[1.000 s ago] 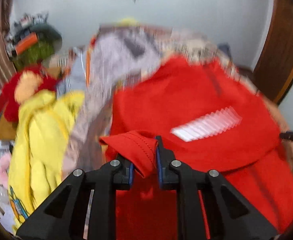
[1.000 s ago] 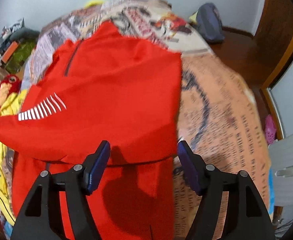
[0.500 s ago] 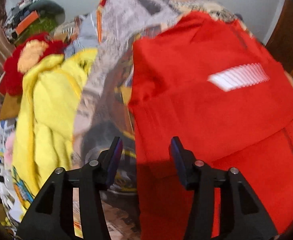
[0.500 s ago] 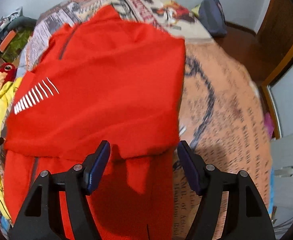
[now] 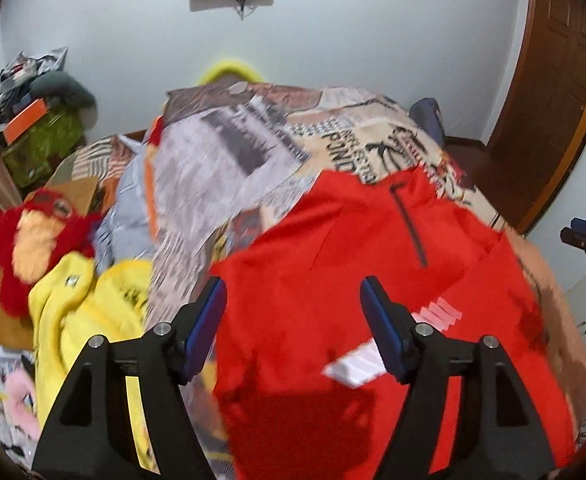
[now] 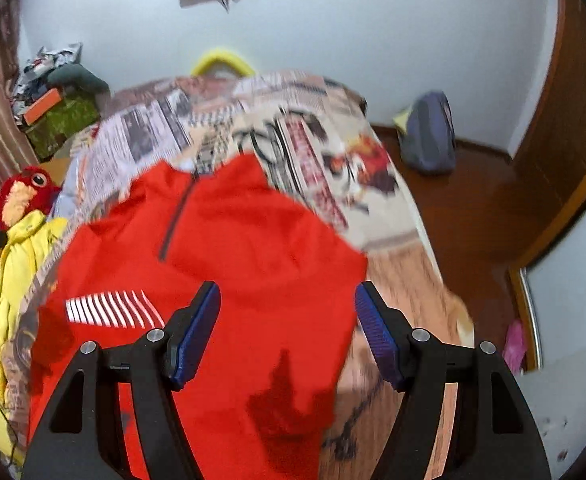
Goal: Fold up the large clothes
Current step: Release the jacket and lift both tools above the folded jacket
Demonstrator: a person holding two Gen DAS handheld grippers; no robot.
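A red zip-neck top [image 5: 333,288] [image 6: 229,264] with white reflective stripes [image 6: 109,310] lies folded over on the bed. My left gripper [image 5: 293,300] hovers above its left part, jaws opening, nothing between them. My right gripper [image 6: 287,304] hangs over the top's right part, jaws also opening and empty. The right gripper's tip shows at the far right edge of the left wrist view.
The bed has a newspaper-print cover [image 5: 261,136] [image 6: 313,140]. A yellow garment [image 5: 77,312] [image 6: 9,280] and a red plush toy [image 5: 33,240] [image 6: 21,196] lie to the left. A blue backpack [image 6: 429,132] sits on the wooden floor; a wooden door [image 5: 553,92] stands right.
My left gripper let go of the red hem, opened wide and rose. My right gripper opened a little wider and lifted too. The top now lies folded on the bed.
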